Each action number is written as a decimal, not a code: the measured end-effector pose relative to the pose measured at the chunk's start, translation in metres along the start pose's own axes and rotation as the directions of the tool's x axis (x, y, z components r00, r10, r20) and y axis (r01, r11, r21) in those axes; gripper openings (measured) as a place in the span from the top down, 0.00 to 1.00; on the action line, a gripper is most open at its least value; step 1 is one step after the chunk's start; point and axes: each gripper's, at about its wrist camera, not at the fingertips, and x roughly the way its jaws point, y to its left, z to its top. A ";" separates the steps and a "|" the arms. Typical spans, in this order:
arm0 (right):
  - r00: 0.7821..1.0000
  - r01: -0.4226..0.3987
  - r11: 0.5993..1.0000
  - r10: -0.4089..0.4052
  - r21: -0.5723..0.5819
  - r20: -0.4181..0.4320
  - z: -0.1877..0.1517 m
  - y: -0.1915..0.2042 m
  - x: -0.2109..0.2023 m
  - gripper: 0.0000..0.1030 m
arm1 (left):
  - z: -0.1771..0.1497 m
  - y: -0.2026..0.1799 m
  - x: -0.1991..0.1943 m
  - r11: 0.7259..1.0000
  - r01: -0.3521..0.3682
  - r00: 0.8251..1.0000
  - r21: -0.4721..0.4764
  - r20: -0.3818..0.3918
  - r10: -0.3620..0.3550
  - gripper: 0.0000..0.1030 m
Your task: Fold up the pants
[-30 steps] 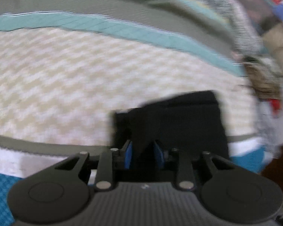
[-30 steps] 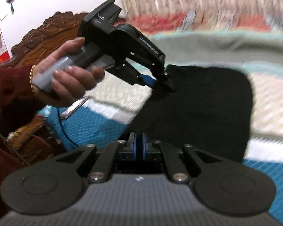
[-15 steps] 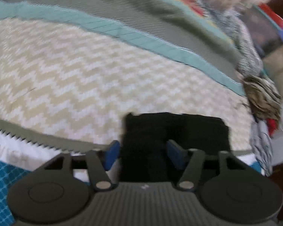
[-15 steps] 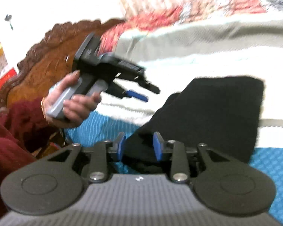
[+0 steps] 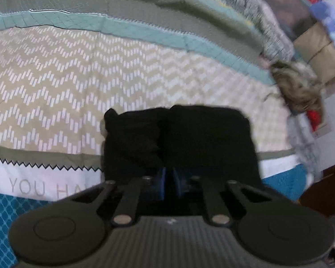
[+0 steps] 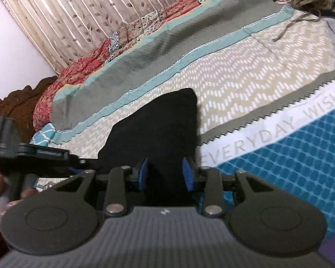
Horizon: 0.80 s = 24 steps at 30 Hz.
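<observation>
Two grippers: both at the near edge of the pants, one held in each hand.
Pants (image 5: 189, 138): black, folded into a compact block, lying on the bedspread across its zigzag band and grey strip; also seen from the right wrist (image 6: 163, 129).
Pants shape: in the left wrist view a rumpled bundle sits on the left half, a flatter panel on the right.
Left gripper (image 5: 169, 184): blue pads drawn together with only a thin slit between them, right at the near edge of the pants; whether cloth is pinched there cannot be told against the black fabric.
Left gripper from the right wrist (image 6: 74, 169): at the left edge of the frame, tip at the pants' left edge, gripped by a hand (image 6: 2, 196) low in the corner.
Right gripper (image 6: 165, 173): jaws partly apart and opening, pads either side of the pants' near edge, cloth between them but not pressed.
Bedspread (image 6: 245, 73): bands of grey, teal, beige zigzag, a white strip with lettering, and blue diamond pattern.
Curtain (image 6: 82, 11): pleated, leaf-printed, behind the bed.
Headboard (image 6: 17, 98): carved brown wood, at left.
Clothes (image 5: 299, 84): a blurred heap at the bed's far right.
</observation>
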 end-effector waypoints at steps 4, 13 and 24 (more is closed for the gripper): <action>0.998 0.044 0.998 -0.042 -0.047 0.035 0.006 0.011 0.014 0.61 | 0.000 0.009 -0.026 0.997 0.069 0.997 -0.041 0.049 -0.067 0.95; 0.998 0.056 0.998 -0.054 -0.037 0.041 0.005 0.010 0.020 0.61 | -0.002 0.018 -0.001 0.993 0.096 0.995 -0.075 -0.011 -0.097 0.51; 0.997 0.060 0.998 -0.059 -0.015 0.057 0.004 0.004 0.020 0.60 | -0.005 -0.005 0.028 0.992 0.119 0.990 -0.053 -0.066 -0.122 0.47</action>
